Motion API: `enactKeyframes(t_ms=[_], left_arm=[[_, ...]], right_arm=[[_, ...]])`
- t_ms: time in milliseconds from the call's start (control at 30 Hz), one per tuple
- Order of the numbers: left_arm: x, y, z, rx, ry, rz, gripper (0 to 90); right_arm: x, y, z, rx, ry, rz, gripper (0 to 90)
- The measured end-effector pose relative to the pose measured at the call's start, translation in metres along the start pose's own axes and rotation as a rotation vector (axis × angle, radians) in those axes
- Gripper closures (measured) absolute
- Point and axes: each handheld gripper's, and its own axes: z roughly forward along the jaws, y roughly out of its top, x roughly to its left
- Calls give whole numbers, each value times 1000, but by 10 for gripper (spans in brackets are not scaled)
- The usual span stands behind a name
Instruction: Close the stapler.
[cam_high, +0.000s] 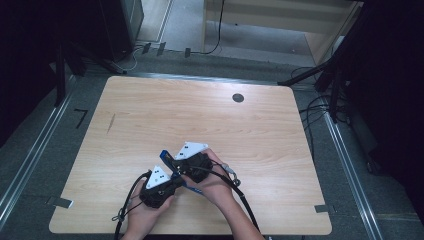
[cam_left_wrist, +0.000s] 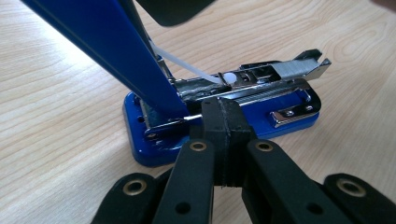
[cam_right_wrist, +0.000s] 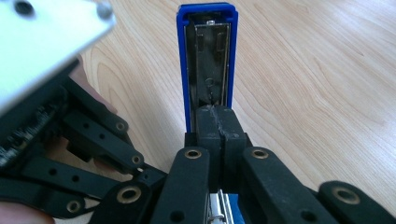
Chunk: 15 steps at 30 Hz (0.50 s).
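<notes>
A blue stapler (cam_high: 168, 159) lies on the wooden table (cam_high: 200, 115), near the front edge, with its lid swung up. In the left gripper view its blue base (cam_left_wrist: 289, 122) and steel magazine (cam_left_wrist: 280, 72) lie flat, and the lid (cam_left_wrist: 112, 42) rises to the upper left. My left gripper (cam_left_wrist: 223, 122) is shut, its tips against the near side of the magazine. My right gripper (cam_right_wrist: 217, 123) is shut too, its tips at the foot of the raised lid (cam_right_wrist: 208, 46). I see nothing between either pair of jaws. Both hands are close together in the high view.
A dark round hole (cam_high: 238, 97) marks the table's far side. A grey streak (cam_high: 111, 122) lies at the left. Tape tabs (cam_high: 60, 202) stick at the front corners. Cables trail from both grippers over the front edge. Dark stands surround the table.
</notes>
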Motion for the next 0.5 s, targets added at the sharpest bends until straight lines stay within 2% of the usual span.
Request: enactKeyframes(t_ms=[200, 433, 500], left_arm=[[0, 0, 1, -7, 24, 6, 900], [-2, 2, 4, 22, 36, 24, 900], [-2, 2, 4, 21, 34, 15, 900]], right_arm=[[0, -1, -4, -5, -4, 7, 900], [-2, -6, -14, -20, -11, 8, 900], [-3, -8, -16, -23, -9, 14, 900]])
